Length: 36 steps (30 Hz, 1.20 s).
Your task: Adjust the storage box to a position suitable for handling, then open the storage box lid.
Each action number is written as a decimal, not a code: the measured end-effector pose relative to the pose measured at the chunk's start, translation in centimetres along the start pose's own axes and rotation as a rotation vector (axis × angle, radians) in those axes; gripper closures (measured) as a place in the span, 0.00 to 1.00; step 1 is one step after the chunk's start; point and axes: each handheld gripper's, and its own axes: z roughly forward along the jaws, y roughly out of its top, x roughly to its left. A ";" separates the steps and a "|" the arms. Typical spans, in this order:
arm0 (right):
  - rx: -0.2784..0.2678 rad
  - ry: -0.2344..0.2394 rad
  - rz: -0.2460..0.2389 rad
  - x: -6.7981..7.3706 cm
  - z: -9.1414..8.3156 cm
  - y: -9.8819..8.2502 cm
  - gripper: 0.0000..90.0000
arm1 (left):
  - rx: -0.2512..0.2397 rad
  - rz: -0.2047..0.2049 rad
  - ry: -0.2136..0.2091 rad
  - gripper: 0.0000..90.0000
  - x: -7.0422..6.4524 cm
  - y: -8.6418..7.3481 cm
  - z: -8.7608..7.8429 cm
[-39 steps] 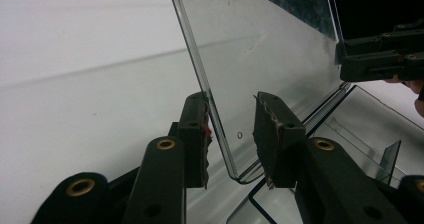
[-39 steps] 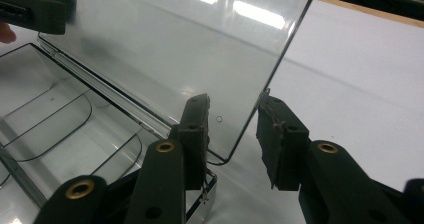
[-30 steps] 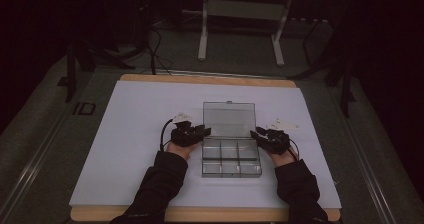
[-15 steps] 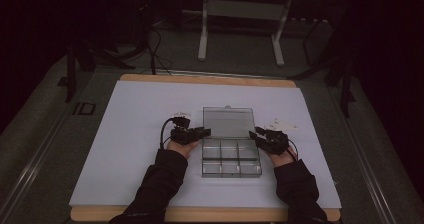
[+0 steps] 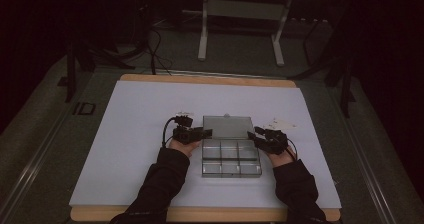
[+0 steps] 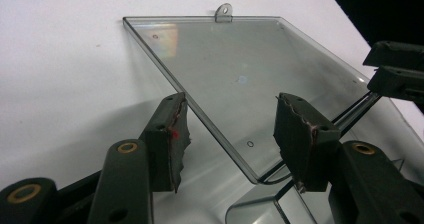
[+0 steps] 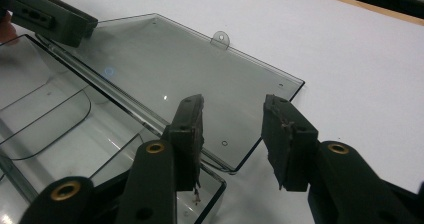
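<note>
A clear plastic compartment box (image 5: 231, 159) sits on the white sheet, its lid (image 5: 227, 126) swung open and lying back almost flat behind it. My left gripper (image 5: 204, 132) is at the box's left hinge corner and my right gripper (image 5: 255, 133) at the right hinge corner. In the left gripper view the left gripper (image 6: 232, 115) is open, its jaws either side of the lid's (image 6: 240, 69) near edge without touching it. The right gripper (image 7: 232, 109) is open over the lid's (image 7: 170, 69) corner, beside the empty compartments (image 7: 45, 119). The lid's hanging tab (image 6: 223, 12) points away.
The white sheet (image 5: 130, 134) covers a wooden table (image 5: 210, 79), with free room left and behind. A few small pale bits (image 5: 281, 121) lie right of the lid. White stand legs (image 5: 202, 34) and cables are on the floor beyond.
The lid has swung further back and down, from tilted up to almost flat. Both grippers stayed at the hinge corners, shifting slightly.
</note>
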 end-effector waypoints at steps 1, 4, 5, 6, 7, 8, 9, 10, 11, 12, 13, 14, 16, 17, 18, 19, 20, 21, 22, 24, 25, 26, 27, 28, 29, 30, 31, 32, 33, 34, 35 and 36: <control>0.002 0.000 -0.001 0.0 0.0 0.0 0.66 | -0.001 0.013 0.008 0.55 -0.1 0.0 0.0; 0.012 -0.002 -0.007 -0.1 0.0 0.2 0.64 | -0.017 0.067 0.022 0.55 -0.6 0.0 -0.4; 0.012 -0.002 -0.006 -0.1 0.0 0.2 0.63 | -0.025 0.073 0.020 0.55 -0.7 0.1 -0.5; 0.012 -0.003 -0.005 -0.1 -0.1 0.3 0.62 | -0.028 0.085 0.023 0.55 -0.8 0.1 -0.7; 0.013 -0.004 -0.002 -0.1 -0.2 0.4 0.62 | -0.035 0.097 0.031 0.55 -1.0 0.1 -0.9; 0.012 -0.003 -0.001 -0.2 -0.2 0.4 0.61 | -0.037 0.113 0.032 0.55 -1.2 0.1 -1.1; 0.012 -0.004 -0.002 -0.2 -0.3 0.5 0.60 | -0.042 0.129 0.023 0.55 -1.5 0.1 -1.3; 0.012 -0.006 -0.004 -0.2 -0.4 0.6 0.59 | -0.040 0.154 0.020 0.52 -1.7 0.0 -1.4; 0.012 -0.007 -0.003 -0.2 -0.4 0.6 0.59 | -0.032 0.177 0.031 0.49 -2.1 0.0 -1.6; 0.010 -0.007 -0.003 -0.2 -0.5 0.7 0.58 | -0.031 0.202 0.032 0.48 -2.4 -0.1 -1.8; 0.009 -0.008 -0.004 -0.2 -0.6 0.7 0.57 | -0.035 0.224 0.020 0.45 -2.6 -0.2 -2.0; 0.009 -0.006 -0.002 -0.3 -0.7 0.8 0.56 | -0.035 0.242 0.023 0.41 -2.8 -0.3 -2.1; 0.008 -0.009 0.000 -0.3 -0.9 0.9 0.56 | -0.035 0.261 0.018 0.36 -3.1 -0.4 -2.5; 0.005 -0.008 0.004 -0.4 -1.0 1.0 0.56 | -0.036 0.254 0.007 0.31 -3.2 -0.5 -2.6; 0.005 -0.007 0.005 -0.4 -1.1 1.0 0.56 | -0.030 0.252 0.006 0.29 -3.2 -0.5 -2.7; 0.003 -0.010 0.004 -0.4 -1.2 1.0 0.56 | -0.032 0.256 -0.002 0.27 -3.2 -0.6 -2.8; 0.001 -0.011 0.002 -0.4 -1.3 1.1 0.56 | -0.027 0.263 -0.016 0.19 -3.2 -0.7 -2.8; 0.001 -0.011 0.002 -0.4 -1.3 1.1 0.56 | -0.027 0.263 -0.016 0.15 -3.2 -0.7 -2.8; 0.000 -0.008 0.003 -0.4 -1.4 1.1 0.56 | -0.028 0.277 -0.008 0.15 -3.2 -0.8 -2.9; 0.000 -0.002 -0.005 -0.3 -1.6 1.2 0.51 | -0.029 0.294 -0.024 0.07 -3.3 -0.9 -3.0; 0.004 0.003 -0.005 -0.3 -1.7 1.2 0.48 | -0.031 0.302 -0.030 0.05 -3.3 -1.0 -3.0; 0.010 0.005 -0.004 -0.3 -1.7 1.2 0.45 | -0.031 0.310 -0.031 0.05 -3.4 -1.0 -3.1; 0.010 0.005 -0.004 -0.3 -1.7 1.2 0.45 | -0.031 0.310 -0.031 0.05 -3.4 -1.0 -3.1; 0.007 0.007 -0.006 -0.3 -1.8 1.2 0.42 | -0.032 0.335 -0.026 0.05 -3.7 -1.1 -3.2; 0.013 0.022 -0.005 -0.3 -1.9 1.3 0.35 | -0.038 0.348 -0.024 0.05 -3.9 -1.2 -3.3; 0.012 0.030 -0.001 -0.3 -2.0 1.3 0.30 | -0.041 0.362 -0.018 0.05 -4.0 -1.3 -3.3; 0.016 0.038 -0.003 -0.4 -2.0 1.3 0.26 | -0.041 0.373 -0.014 0.05 -4.2 -1.4 -3.4; 0.022 0.047 -0.009 -0.3 -2.1 1.2 0.21 | -0.042 0.389 -0.012 0.05 -4.3 -1.5 -3.5; 0.022 0.047 -0.015 -0.4 -2.2 1.2 0.20 | -0.041 0.401 -0.005 0.05 -4.4 -1.5 -3.6; 0.020 0.045 -0.016 -0.4 -2.3 1.1 0.20 | -0.041 0.408 -0.001 0.05 -4.4 -1.6 -3.7; 0.023 0.049 -0.014 -0.5 -2.4 1.1 0.19 | -0.041 0.410 -0.003 0.05 -4.4 -1.7 -3.8; 0.030 0.055 -0.021 -0.5 -2.5 1.0 0.17 | -0.041 0.410 -0.004 0.05 -4.3 -1.7 -3.9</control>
